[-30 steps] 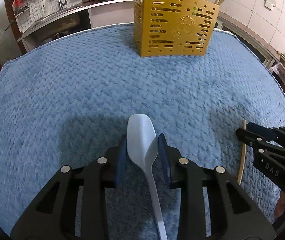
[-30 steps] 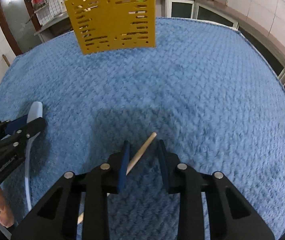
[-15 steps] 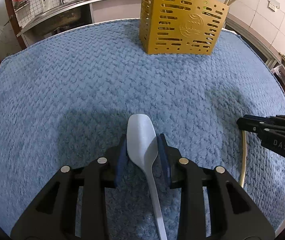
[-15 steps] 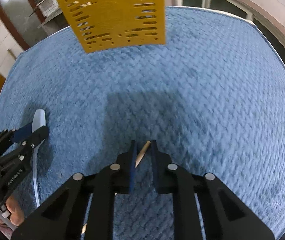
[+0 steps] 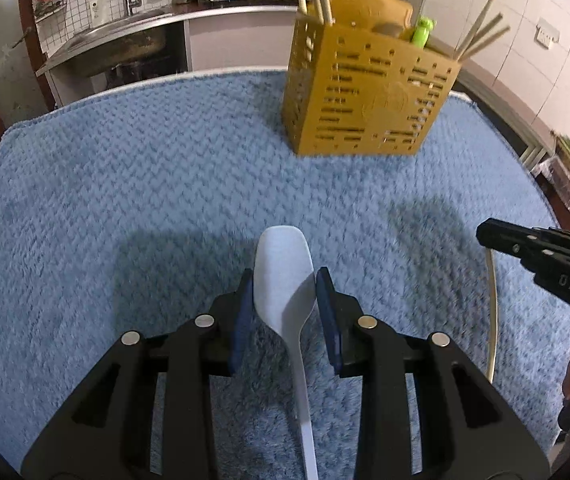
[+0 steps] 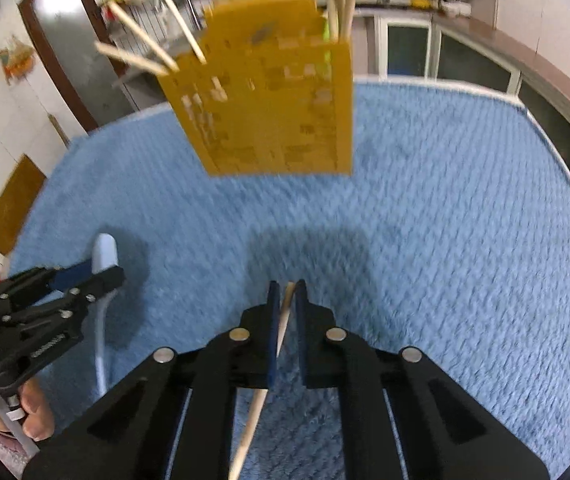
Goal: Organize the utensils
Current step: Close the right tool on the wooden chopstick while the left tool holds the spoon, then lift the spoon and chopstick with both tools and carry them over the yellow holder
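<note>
My left gripper [image 5: 285,280] is shut on a white spoon [image 5: 281,276] by its bowl, the handle trailing back under the gripper. It also shows in the right wrist view [image 6: 81,280] with the spoon [image 6: 103,256]. My right gripper [image 6: 286,292] is shut on a wooden chopstick [image 6: 281,332], held above the blue towel [image 6: 445,220]. In the left wrist view the right gripper [image 5: 497,236] is at the right with the chopstick [image 5: 492,312] below it. The yellow perforated utensil holder [image 5: 369,100], also in the right wrist view [image 6: 273,104], stands at the far side with several chopsticks in it.
A blue textured towel [image 5: 125,184] covers the table. Behind it are a kitchen counter with a sink [image 5: 117,44] and a stove. A green item [image 5: 421,32] pokes out of the holder. Cabinets [image 6: 465,64] line the wall on the right.
The right gripper closed on the chopstick and lifted it off the towel. Both grippers rose and moved nearer the yellow holder. The left gripper kept hold of the spoon.
</note>
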### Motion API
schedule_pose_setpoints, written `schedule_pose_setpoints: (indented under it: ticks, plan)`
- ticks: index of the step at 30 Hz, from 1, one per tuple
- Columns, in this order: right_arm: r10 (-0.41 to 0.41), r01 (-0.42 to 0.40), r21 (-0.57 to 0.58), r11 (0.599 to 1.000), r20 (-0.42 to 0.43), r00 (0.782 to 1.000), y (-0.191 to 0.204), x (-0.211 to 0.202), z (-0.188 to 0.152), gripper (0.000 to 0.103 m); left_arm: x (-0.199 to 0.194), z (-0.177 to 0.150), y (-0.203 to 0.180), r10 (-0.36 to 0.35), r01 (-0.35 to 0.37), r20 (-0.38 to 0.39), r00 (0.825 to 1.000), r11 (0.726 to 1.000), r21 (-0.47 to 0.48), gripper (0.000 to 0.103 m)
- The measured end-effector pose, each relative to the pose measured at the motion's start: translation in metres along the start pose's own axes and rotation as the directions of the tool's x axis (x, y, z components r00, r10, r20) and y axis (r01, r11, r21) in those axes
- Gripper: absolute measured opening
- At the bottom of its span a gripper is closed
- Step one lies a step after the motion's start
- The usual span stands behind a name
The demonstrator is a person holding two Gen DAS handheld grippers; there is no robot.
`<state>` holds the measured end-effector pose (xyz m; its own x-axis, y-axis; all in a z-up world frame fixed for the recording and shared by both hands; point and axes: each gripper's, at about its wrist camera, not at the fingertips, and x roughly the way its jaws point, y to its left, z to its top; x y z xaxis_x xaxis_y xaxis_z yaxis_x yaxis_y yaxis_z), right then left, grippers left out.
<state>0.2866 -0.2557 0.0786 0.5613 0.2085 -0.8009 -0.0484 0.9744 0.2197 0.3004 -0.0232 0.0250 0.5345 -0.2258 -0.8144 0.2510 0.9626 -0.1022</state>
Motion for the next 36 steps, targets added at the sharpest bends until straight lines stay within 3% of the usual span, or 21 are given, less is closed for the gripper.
schedule_pose_setpoints:
  ticks: [5,11,25,27,29,32,36]
  plan:
    - [0.022,-0.022,-0.002,1.000,0.146,0.989,-0.003,-0.031,0.012,0.006,-0.019,0.010,-0.001,-0.018,0.019,0.080,0.997,1.000,-0.005,0.030]
    - [0.042,-0.043,-0.004,0.999,0.300,0.953,-0.006,-0.068,0.023,0.005,-0.040,0.027,-0.007,-0.028,0.028,0.157,0.987,1.000,-0.001,0.030]
    - [0.043,-0.032,-0.029,0.999,0.477,0.878,-0.014,-0.104,0.057,0.005,-0.066,0.077,-0.026,-0.069,0.063,0.240,0.968,0.997,0.033,0.029]
    - [0.041,-0.027,-0.035,0.999,0.508,0.860,-0.013,-0.115,0.071,0.005,-0.076,0.090,-0.031,-0.073,0.061,0.266,0.961,0.997,0.050,0.026]
    - [0.036,-0.016,-0.042,0.999,0.531,0.847,-0.010,-0.124,0.082,0.005,-0.084,0.101,-0.036,-0.081,0.065,0.286,0.955,0.996,0.063,0.015]
    - [0.020,0.015,-0.057,0.998,0.571,0.820,-0.004,-0.140,0.105,0.005,-0.097,0.124,-0.043,-0.091,0.073,0.323,0.942,0.995,0.067,0.013]
    - [0.007,0.045,-0.073,0.996,0.589,0.808,0.004,-0.149,0.126,0.004,-0.099,0.144,-0.047,-0.087,0.068,0.331,0.940,0.995,0.067,0.003]
